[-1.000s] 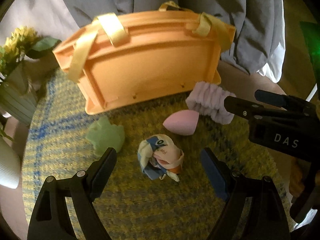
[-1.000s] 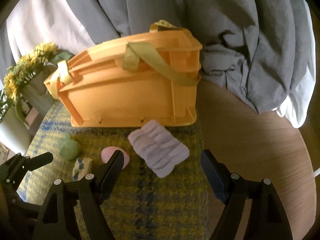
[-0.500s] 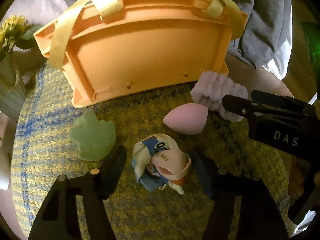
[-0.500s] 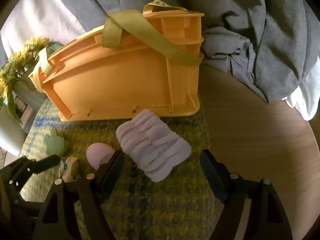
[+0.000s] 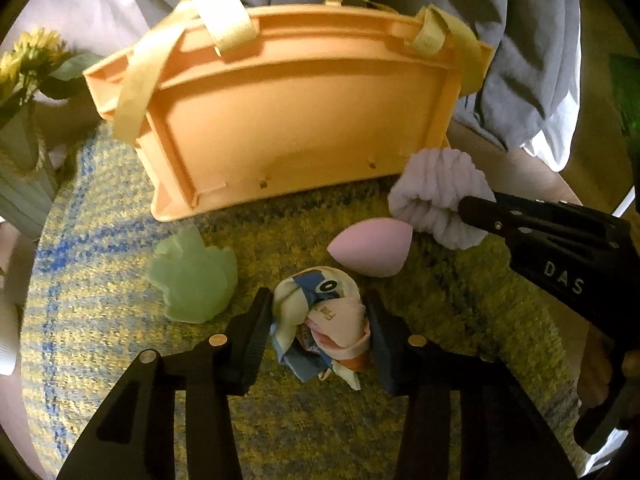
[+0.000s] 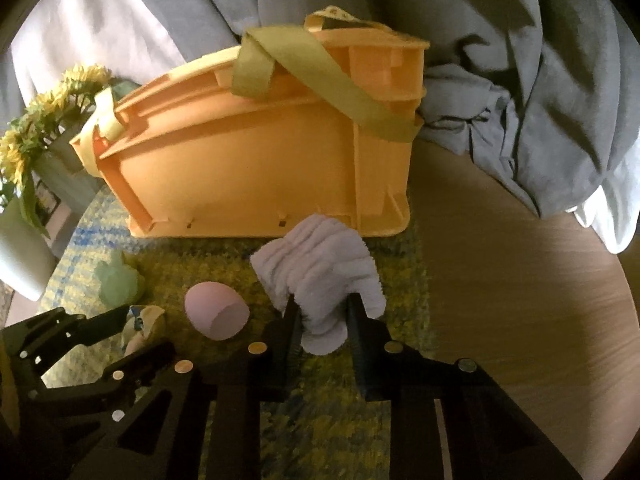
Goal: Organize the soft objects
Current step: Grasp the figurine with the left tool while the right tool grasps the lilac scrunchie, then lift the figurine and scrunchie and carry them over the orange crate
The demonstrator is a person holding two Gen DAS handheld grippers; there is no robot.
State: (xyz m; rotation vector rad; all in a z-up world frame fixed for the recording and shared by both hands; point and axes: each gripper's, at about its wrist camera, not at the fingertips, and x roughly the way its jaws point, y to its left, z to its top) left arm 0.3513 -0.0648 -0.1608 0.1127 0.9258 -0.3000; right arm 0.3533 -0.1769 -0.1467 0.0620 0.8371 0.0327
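A crumpled printed cloth (image 5: 320, 320) lies on the yellow-blue woven mat (image 5: 100, 280). My left gripper (image 5: 317, 300) straddles it, jaws closing, pads touching both sides of the cloth. My right gripper (image 6: 322, 304) is shut on a fluffy lilac band (image 6: 320, 268), pinching its near edge. The band (image 5: 436, 196) sits just in front of the orange basket (image 5: 300, 132). A pink egg-shaped sponge (image 5: 372, 248) and a pale green soft piece (image 5: 192, 284) lie loose on the mat between the two grippers.
The orange basket (image 6: 248, 184) with yellow straps stands at the back of the mat. Grey and white fabric (image 6: 520, 80) hangs behind it. A vase of sunflowers (image 6: 40, 120) stands at the left. Bare wooden tabletop (image 6: 520, 300) lies to the right.
Both grippers' jaws have drawn together: the left around the crumpled cloth, the right onto the lilac band, whose near edge is now bunched between the pads.
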